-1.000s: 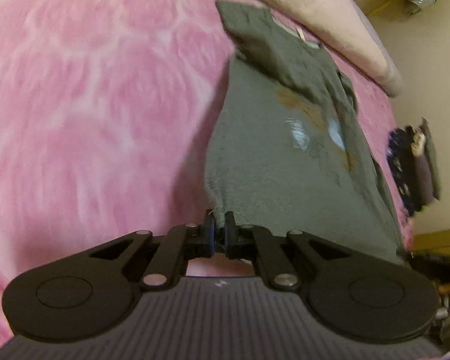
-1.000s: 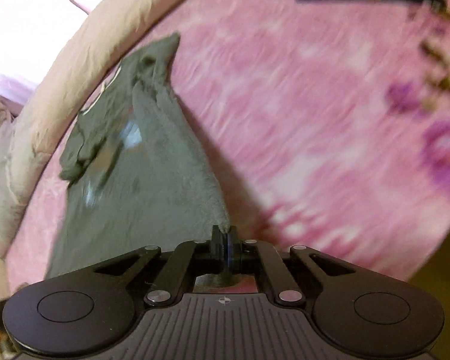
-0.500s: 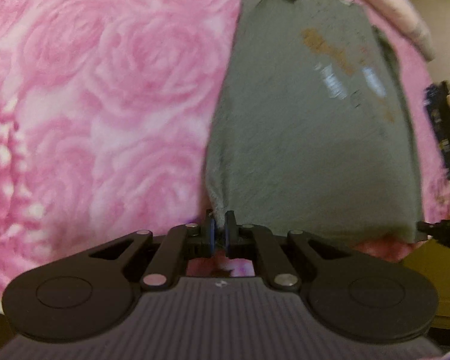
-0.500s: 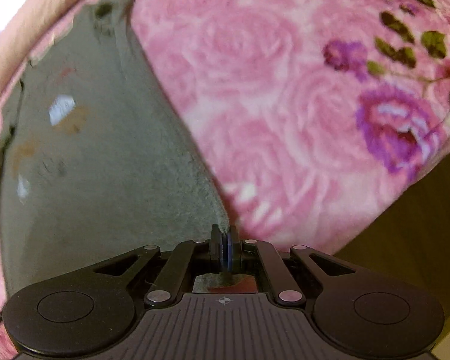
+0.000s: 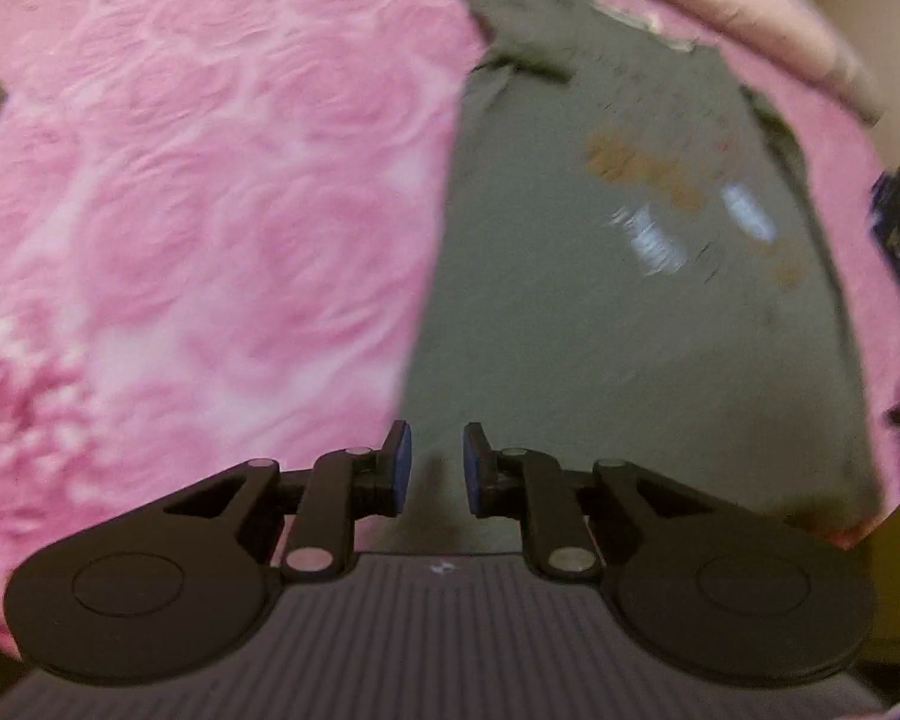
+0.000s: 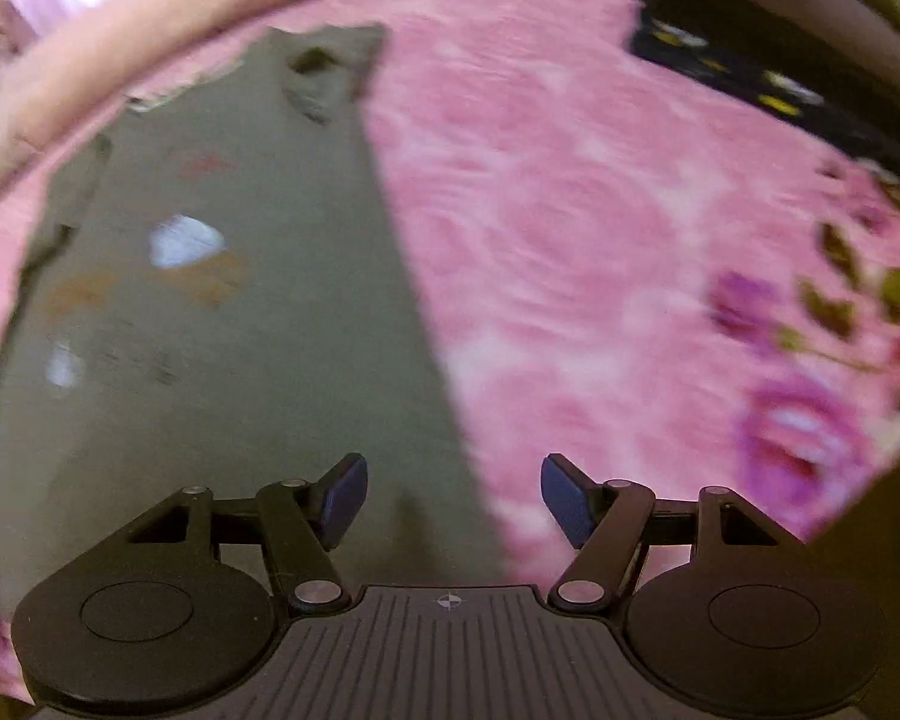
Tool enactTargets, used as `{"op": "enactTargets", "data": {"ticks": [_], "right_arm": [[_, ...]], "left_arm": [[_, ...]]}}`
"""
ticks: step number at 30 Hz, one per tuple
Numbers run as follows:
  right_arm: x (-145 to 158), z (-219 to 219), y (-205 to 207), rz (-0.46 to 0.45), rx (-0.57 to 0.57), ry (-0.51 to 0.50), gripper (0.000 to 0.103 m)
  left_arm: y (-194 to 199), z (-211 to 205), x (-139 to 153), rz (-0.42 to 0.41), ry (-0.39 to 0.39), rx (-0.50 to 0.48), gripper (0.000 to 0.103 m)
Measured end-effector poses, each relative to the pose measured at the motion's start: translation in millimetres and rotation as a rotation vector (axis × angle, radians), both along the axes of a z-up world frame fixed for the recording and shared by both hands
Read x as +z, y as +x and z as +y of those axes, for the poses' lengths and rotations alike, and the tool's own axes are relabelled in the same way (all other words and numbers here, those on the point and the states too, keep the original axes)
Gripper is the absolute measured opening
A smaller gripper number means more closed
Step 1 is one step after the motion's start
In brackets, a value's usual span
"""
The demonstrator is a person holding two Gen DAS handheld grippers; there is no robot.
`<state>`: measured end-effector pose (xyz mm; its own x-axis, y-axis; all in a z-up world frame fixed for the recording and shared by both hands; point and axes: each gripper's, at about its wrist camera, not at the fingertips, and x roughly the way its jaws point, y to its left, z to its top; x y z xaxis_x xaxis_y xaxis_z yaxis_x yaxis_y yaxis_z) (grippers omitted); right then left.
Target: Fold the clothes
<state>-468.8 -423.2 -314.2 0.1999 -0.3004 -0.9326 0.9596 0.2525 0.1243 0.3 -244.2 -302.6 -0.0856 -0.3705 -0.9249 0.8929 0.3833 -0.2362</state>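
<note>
Pink rose-patterned bed blanket (image 5: 210, 210) underneath. Grey T-shirt (image 5: 600, 312) spread flat on it, collar far. Left tongs (image 5: 435, 468) parted narrowly over hem corner, empty. Right tongs (image 6: 453, 501) spread wide, empty, above opposite hem corner.

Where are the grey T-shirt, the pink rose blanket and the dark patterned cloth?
grey T-shirt (image 5: 618, 324), left wrist view, mid body.
pink rose blanket (image 5: 210, 210), left wrist view, bare patch.
dark patterned cloth (image 6: 750, 78), right wrist view, its middle.

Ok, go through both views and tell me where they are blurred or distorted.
Left wrist: motion blur smears the print on the grey T-shirt and the pink rose blanket; the left gripper stays sharp. Right wrist: the same smear, worst at the purple flower; fisheye bends the bed edge; the right gripper is crisp.
</note>
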Motion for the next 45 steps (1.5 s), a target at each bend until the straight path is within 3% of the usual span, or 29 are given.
{"op": "enactTargets", "data": {"ticks": [3, 6, 9, 11, 14, 16, 17, 20, 24, 28, 30, 32, 37, 39, 40, 41, 42, 43, 44, 45], "right_arm": [[-18.7, 4.3, 19.2, -0.041, 0.061, 0.011, 0.068], [-46.3, 22.4, 28.1, 0.065, 0.12, 0.101, 0.068], [-41.2, 47.6, 16.2, 0.113, 0.173, 0.121, 0.068], [-35.3, 48.0, 1.9, 0.103, 0.121, 0.163, 0.068], [-25.6, 18.5, 12.3, 0.085, 0.086, 0.105, 0.068], [-19.1, -1.3, 19.5, 0.073, 0.062, 0.065, 0.068], [-15.8, -11.3, 23.0, 0.067, 0.051, 0.045, 0.068], [-6.1, -41.0, 33.7, 0.048, 0.016, -0.014, 0.068], [-2.6, -69.7, 55.1, 0.031, 0.01, -0.056, 0.068], [-11.3, -88.1, 73.6, 0.033, -0.001, -0.043, 0.068], [-19.0, -90.2, 77.6, 0.036, -0.022, -0.018, 0.068], [-25.2, -95.0, 81.9, 0.044, -0.043, 0.005, 0.068], [-31.3, -96.5, 91.7, 0.057, -0.068, 0.016, 0.068], [-34.2, -100.1, 96.6, 0.062, -0.068, 0.012, 0.068], [-35.8, -102.3, 99.5, 0.066, -0.067, 0.011, 0.068], [-37.5, -104.5, 102.5, 0.07, -0.066, 0.009, 0.068], [-39.1, -106.7, 105.4, 0.074, -0.065, 0.008, 0.068], [-39.5, -110.5, 110.2, 0.075, -0.05, -0.002, 0.068], [-39.8, -114.3, 115.1, 0.077, -0.035, -0.012, 0.068], [-40.1, -119.1, 121.8, 0.075, -0.005, -0.029, 0.068]], "left_arm": [[-27.0, -19.1, -20.9, 0.017, 0.003, -0.068, 0.014], [-49.7, -13.2, -42.1, 0.013, 0.109, -0.124, 0.014], [-59.2, 4.5, -38.0, -0.017, 0.151, -0.164, 0.014], [-54.0, -6.3, -27.5, -0.048, 0.12, -0.177, 0.014], [-45.9, -23.1, -11.6, -0.094, 0.071, -0.195, 0.014], [-43.8, -60.6, -1.3, -0.184, -0.025, -0.226, 0.019], [-45.9, -78.1, 0.3, -0.228, -0.061, -0.254, 0.029], [-55.9, -139.5, -1.4, -0.43, -0.162, -0.404, 0.037], [-34.5, -168.1, -16.2, -0.457, -0.187, -0.364, 0.047], [-12.8, -196.3, -31.1, -0.48, -0.211, -0.321, 0.048], [-2.0, -210.4, -38.5, -0.492, -0.223, -0.299, 0.042], [8.9, -224.4, -46.0, -0.503, -0.235, -0.278, 0.005], [36.0, -259.6, -64.6, -0.532, -0.265, -0.223, 0.007], [93.2, -232.7, -68.1, -0.261, -0.233, 0.19, 0.022], [118.2, -209.3, -77.9, -0.132, -0.194, 0.422, 0.024], [130.3, -190.5, -85.2, -0.055, -0.189, 0.574, 0.005], [141.2, -167.3, -91.4, 0.044, -0.233, 0.715, 0.006], [149.7, -147.9, -97.1, 0.152, -0.261, 0.837, 0.009], [152.8, -137.3, -98.5, 0.203, -0.272, 0.909, 0.01], [149.3, -139.4, -93.9, 0.195, -0.275, 0.888, 0.011]]}}
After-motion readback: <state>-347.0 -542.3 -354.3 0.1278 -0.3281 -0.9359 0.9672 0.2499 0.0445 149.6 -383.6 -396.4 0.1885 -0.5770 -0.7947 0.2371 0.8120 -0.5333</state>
